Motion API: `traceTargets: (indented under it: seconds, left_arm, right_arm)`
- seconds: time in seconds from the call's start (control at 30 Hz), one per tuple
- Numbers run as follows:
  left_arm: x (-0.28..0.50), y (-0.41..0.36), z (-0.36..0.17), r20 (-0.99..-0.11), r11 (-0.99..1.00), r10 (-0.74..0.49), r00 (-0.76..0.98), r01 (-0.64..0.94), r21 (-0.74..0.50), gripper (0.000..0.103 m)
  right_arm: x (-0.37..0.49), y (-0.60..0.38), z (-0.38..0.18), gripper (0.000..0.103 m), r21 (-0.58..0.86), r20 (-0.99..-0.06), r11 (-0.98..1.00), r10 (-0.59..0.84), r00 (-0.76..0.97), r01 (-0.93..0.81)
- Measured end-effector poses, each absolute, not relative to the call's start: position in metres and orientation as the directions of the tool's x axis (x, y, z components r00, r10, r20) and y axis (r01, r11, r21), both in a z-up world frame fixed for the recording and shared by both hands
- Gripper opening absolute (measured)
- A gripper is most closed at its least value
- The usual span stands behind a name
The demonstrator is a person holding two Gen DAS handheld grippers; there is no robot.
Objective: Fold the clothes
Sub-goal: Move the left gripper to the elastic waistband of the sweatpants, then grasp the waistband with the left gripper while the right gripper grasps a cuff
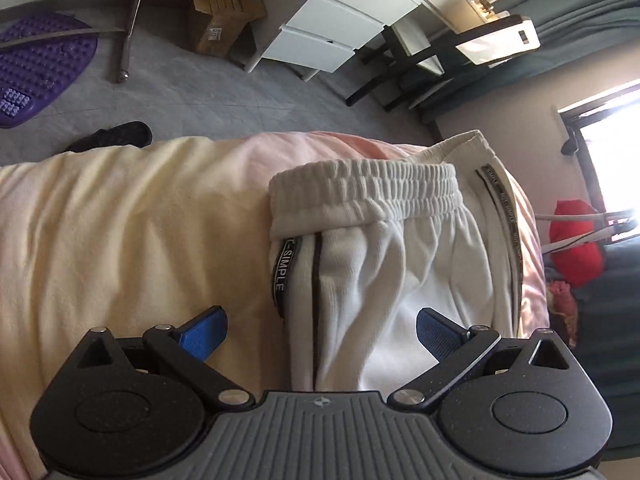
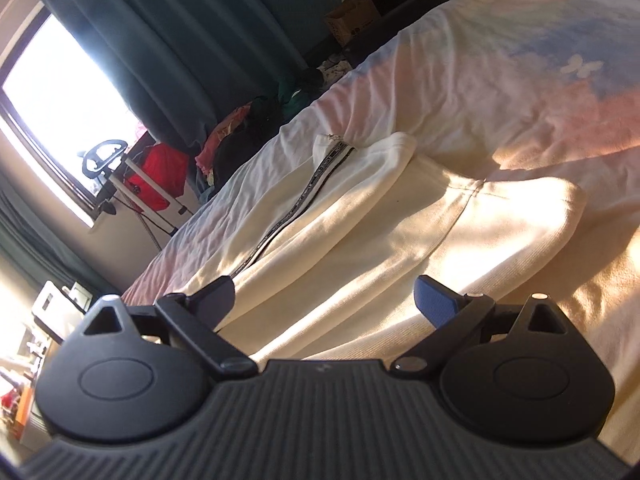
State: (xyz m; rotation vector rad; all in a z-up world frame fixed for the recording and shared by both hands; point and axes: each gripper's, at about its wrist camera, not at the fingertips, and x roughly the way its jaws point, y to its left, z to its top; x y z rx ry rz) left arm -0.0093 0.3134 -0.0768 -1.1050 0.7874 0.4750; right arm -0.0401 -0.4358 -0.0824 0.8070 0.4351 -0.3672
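White track pants point(image 1: 384, 248) with a black lettered side stripe lie folded on the bed, elastic waistband point(image 1: 360, 180) toward the far edge. My left gripper point(image 1: 320, 330) is open just above the pants, its blue pads point(image 1: 206, 330) spread either side of the side stripe, holding nothing. In the right wrist view the same pants point(image 2: 360, 232) stretch away in sunlight, legs doubled over, a hem end point(image 2: 532, 208) at the right. My right gripper point(image 2: 324, 300) hovers open over the near part of the cloth, nothing between its fingers.
The bed carries a pastel pink, yellow and blue cover point(image 2: 520, 60). Beyond its edge are grey floor, a white drawer unit point(image 1: 340, 28), a cardboard box point(image 1: 224, 8), a purple mat point(image 1: 36, 64) and a black shoe point(image 1: 116, 136). Piled clothes point(image 2: 248, 128) and a window sit beside the bed.
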Motion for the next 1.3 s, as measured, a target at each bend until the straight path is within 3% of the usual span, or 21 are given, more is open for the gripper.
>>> traceTargets:
  seconds: [0.17,0.3,0.43,0.5,0.63,0.83,0.93,1.0,1.03,1.07,1.1,1.2,1.3]
  left_arm:
    - [-0.013,0.31,-0.077,-0.693,0.38,-0.075,0.717,-0.622,-0.685,0.103]
    - [-0.01,0.3,-0.079,-0.585,0.346,-0.19,0.788,-0.504,-0.791,0.103]
    - [-0.017,0.297,-0.071,-0.502,0.334,-0.204,0.841,-0.422,-0.843,0.103]
    - [-0.018,0.297,-0.074,-0.514,0.329,-0.204,0.833,-0.437,-0.837,0.103]
    - [-0.006,0.296,-0.092,-0.62,0.339,-0.259,0.741,-0.531,-0.777,0.099]
    - [0.004,0.293,-0.096,-0.592,0.314,-0.288,0.753,-0.509,-0.801,0.096]
    - [0.008,0.295,-0.095,-0.596,0.319,-0.28,0.753,-0.512,-0.797,0.082]
    - [0.009,0.298,-0.097,-0.594,0.315,-0.276,0.756,-0.513,-0.799,0.067]
    - [0.009,0.299,-0.097,-0.598,0.318,-0.271,0.754,-0.517,-0.795,0.061]
    - [0.009,0.301,-0.098,-0.603,0.322,-0.267,0.752,-0.52,-0.791,0.049]
    - [0.008,0.302,-0.099,-0.607,0.326,-0.263,0.75,-0.523,-0.787,0.039]
    - [0.006,0.306,-0.102,-0.617,0.331,-0.26,0.743,-0.532,-0.78,0.023]
    - [-0.002,0.311,-0.104,-0.594,0.29,-0.26,0.762,-0.525,-0.8,0.013]
  right_arm:
    - [-0.056,-0.471,-0.099,0.098,0.673,-0.519,0.497,-0.211,0.828,0.548]
    - [-0.065,-0.49,-0.116,0.098,0.697,-0.557,0.378,-0.25,0.792,0.609]
    - [-0.072,-0.498,-0.128,0.098,0.716,-0.576,0.291,-0.266,0.772,0.635]
    - [-0.075,-0.502,-0.133,0.098,0.721,-0.586,0.246,-0.28,0.76,0.647]
    - [-0.077,-0.511,-0.152,0.098,0.756,-0.6,0.13,-0.255,0.758,0.641]
    - [-0.059,-0.518,-0.169,0.098,0.769,-0.601,0.113,-0.205,0.772,0.629]
    - [-0.046,-0.519,-0.164,0.055,0.753,-0.595,0.182,-0.225,0.772,0.633]
    - [-0.036,-0.515,-0.158,0.045,0.709,-0.614,0.248,-0.241,0.751,0.66]
    - [-0.031,-0.512,-0.155,0.033,0.691,-0.62,0.279,-0.245,0.746,0.666]
    - [-0.029,-0.511,-0.152,0.021,0.672,-0.625,0.304,-0.257,0.737,0.676]
    - [-0.028,-0.51,-0.15,0.018,0.659,-0.625,0.321,-0.269,0.732,0.68]
    - [-0.032,-0.51,-0.143,0.01,0.663,-0.594,0.343,-0.3,0.747,0.665]
    - [-0.039,-0.511,-0.135,0.007,0.67,-0.562,0.359,-0.328,0.76,0.65]
